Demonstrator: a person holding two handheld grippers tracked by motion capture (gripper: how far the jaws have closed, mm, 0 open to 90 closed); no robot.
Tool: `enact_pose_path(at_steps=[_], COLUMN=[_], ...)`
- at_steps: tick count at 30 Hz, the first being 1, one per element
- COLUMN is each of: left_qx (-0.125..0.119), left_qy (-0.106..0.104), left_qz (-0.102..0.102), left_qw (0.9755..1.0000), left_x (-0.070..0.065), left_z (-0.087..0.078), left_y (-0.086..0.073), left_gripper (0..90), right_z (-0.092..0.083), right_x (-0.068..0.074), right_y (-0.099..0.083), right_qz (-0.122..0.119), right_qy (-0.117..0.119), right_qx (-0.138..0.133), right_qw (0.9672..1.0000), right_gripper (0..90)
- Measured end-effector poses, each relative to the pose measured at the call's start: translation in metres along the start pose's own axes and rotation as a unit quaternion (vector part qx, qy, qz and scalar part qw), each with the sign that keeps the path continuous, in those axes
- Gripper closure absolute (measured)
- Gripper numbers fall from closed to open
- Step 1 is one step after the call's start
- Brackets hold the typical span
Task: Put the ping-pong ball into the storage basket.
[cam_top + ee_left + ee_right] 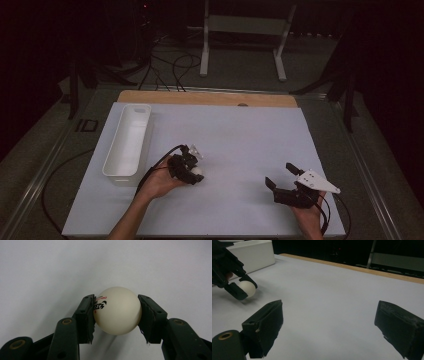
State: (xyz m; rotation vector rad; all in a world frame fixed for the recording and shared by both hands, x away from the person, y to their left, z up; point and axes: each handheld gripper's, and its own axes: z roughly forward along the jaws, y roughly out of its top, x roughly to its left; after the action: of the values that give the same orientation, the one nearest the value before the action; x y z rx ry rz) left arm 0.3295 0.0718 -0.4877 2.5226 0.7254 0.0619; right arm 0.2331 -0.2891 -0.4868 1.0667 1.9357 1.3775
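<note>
A white ping-pong ball (117,311) with black and red print sits between the pads of my left gripper (116,315), which is shut on it just above the white table sheet. From above, that gripper (195,175) is left of centre, with the ball (198,171) at its tip. The right gripper view shows the same ball (247,288) clamped at far left. My right gripper (329,325) stands open with nothing between its jaws, and in the high view it (281,176) rests near the front right of the sheet.
A long white bin (127,140) lies along the left side of the white sheet (240,135); its corner (254,253) appears behind the left gripper. A wooden table edge (210,97) runs along the back. Cables and a metal stand (245,30) are on the floor beyond.
</note>
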Motion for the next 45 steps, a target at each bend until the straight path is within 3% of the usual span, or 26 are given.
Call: enact_pose_path(at_steps=[19,45], left_qx=[0.005,0.008], left_qy=[0.006,0.018], left_qz=[0.002,-0.026], left_qw=[1.0,0.9995], left_x=[-0.001,0.001], left_z=[-0.008,-0.024], left_y=[0.001,0.004], left_gripper=[51.2,51.2], right_z=[0.001,0.0], right_x=[0.0,0.0], right_y=[0.0,0.0], right_qz=[0.001,0.0], right_qy=[0.001,0.0], right_qx=[0.001,0.001], right_qw=[1.0,1.0], right_gripper=[7.9,7.9])
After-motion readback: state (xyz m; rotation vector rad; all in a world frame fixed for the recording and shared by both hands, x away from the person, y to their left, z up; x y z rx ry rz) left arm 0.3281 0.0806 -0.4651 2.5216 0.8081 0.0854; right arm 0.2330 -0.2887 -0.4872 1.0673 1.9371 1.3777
